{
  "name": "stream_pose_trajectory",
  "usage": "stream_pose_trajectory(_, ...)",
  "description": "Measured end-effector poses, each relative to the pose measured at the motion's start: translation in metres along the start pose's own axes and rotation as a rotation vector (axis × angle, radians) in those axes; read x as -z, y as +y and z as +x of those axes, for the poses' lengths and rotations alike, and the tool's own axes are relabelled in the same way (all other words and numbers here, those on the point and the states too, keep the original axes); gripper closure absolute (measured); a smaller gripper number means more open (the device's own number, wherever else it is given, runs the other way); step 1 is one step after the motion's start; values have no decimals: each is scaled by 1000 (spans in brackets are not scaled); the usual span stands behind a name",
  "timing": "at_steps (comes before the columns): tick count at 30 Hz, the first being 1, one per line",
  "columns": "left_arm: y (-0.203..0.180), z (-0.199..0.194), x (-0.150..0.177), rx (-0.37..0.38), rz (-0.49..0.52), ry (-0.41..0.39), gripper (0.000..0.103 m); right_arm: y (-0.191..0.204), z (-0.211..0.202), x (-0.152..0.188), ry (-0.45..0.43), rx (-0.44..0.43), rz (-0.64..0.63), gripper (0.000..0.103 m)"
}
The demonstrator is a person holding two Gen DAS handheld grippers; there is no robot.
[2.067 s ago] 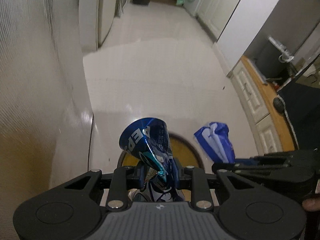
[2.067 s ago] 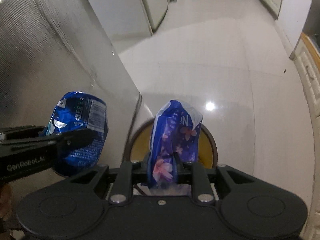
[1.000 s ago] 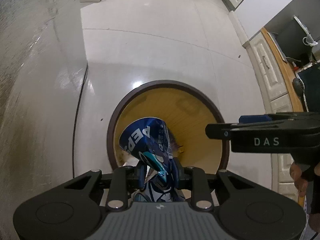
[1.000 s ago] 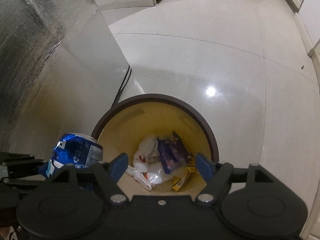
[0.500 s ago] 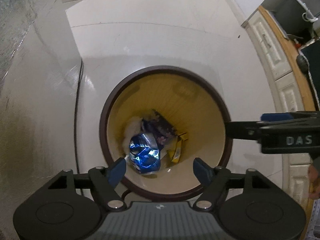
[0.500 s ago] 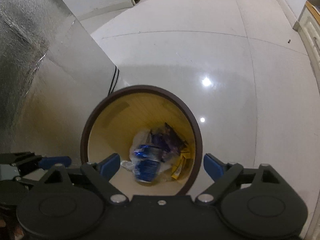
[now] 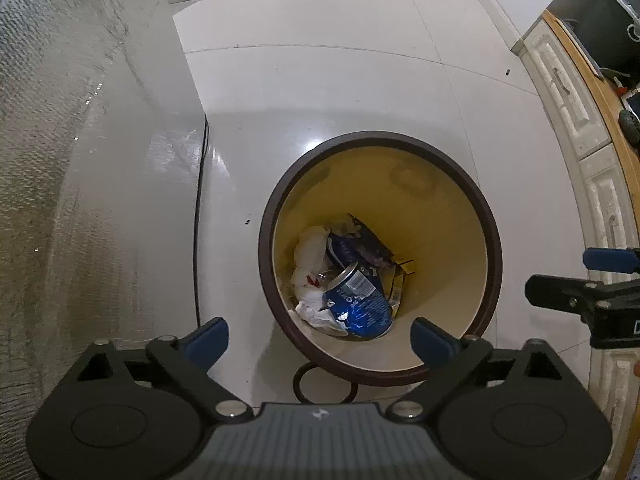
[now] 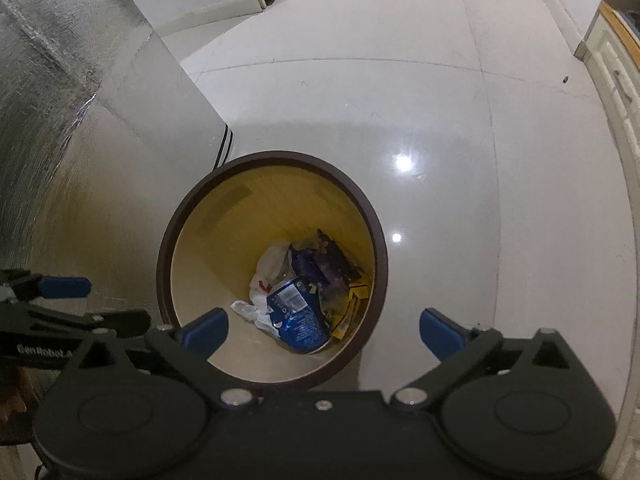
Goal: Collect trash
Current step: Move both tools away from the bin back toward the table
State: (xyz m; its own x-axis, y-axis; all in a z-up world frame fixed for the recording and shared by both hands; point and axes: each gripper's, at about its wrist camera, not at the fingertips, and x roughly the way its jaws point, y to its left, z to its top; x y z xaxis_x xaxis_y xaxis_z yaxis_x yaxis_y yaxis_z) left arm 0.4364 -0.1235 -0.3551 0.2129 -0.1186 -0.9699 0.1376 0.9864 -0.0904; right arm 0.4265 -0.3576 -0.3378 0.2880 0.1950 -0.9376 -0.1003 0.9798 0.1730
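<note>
A round bin (image 7: 493, 240) with a dark brown rim and yellow inside stands on the floor; it also shows in the right wrist view (image 8: 378, 248). At its bottom lie a crushed blue can (image 7: 356, 304) (image 8: 298, 316), a purple wrapper (image 8: 320, 266), a white plastic bag (image 7: 308, 248) and yellow packets (image 8: 352, 300). My left gripper (image 7: 320, 338) is open and empty above the bin's near rim. My right gripper (image 8: 322, 330) is open and empty above the bin. Each gripper shows at the edge of the other's view.
A silver textured appliance wall (image 7: 80, 160) stands close on the left, with a black cable (image 7: 197, 240) running down beside it. White cabinets with a wooden top (image 7: 576, 120) line the right side. Glossy white floor tiles (image 8: 400, 100) stretch beyond the bin.
The right gripper opened and dropped the purple wrapper into the bin, then the left opened and dropped the blue can. Both grippers have since pulled back, wide open.
</note>
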Motion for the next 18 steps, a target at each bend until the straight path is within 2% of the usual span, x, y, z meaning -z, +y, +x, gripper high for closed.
stream_pose_trajectory(3,0,-7,2,-7,6,0,0,-2,-6,2,3,-13,-2,0)
stream_pose_trajectory(18,3,-60,18,-16,1,-71,0,3,-63,22,-74,9,-9,0)
